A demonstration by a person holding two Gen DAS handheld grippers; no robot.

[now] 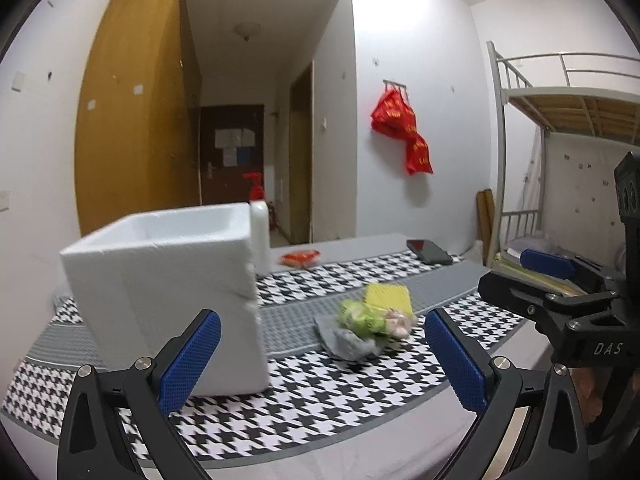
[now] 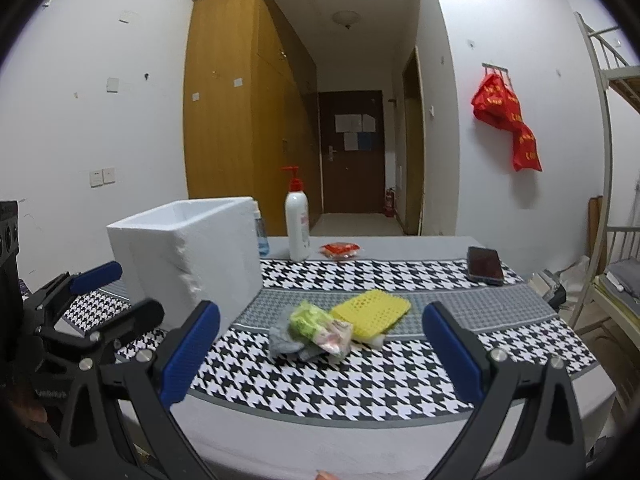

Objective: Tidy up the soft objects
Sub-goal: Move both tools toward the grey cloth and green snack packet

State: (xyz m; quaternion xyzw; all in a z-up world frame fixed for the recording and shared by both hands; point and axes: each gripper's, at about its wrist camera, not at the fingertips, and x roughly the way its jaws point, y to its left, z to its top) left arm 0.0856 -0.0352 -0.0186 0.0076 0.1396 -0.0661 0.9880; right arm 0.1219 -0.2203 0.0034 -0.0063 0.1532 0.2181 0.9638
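I see the foam box (image 2: 188,256) far left on the counter (image 2: 360,384). The soft pile (image 2: 320,328) lies beyond and between my right gripper (image 2: 320,356) fingers; both grippers, left gripper (image 1: 322,360) included, are spread and empty.

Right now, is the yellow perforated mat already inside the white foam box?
No, the yellow perforated mat lies on the houndstooth tablecloth beside the white foam box, next to the soft pile.

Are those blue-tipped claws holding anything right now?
No. The left gripper and right gripper are both open and empty; the soft pile lies untouched on the table.
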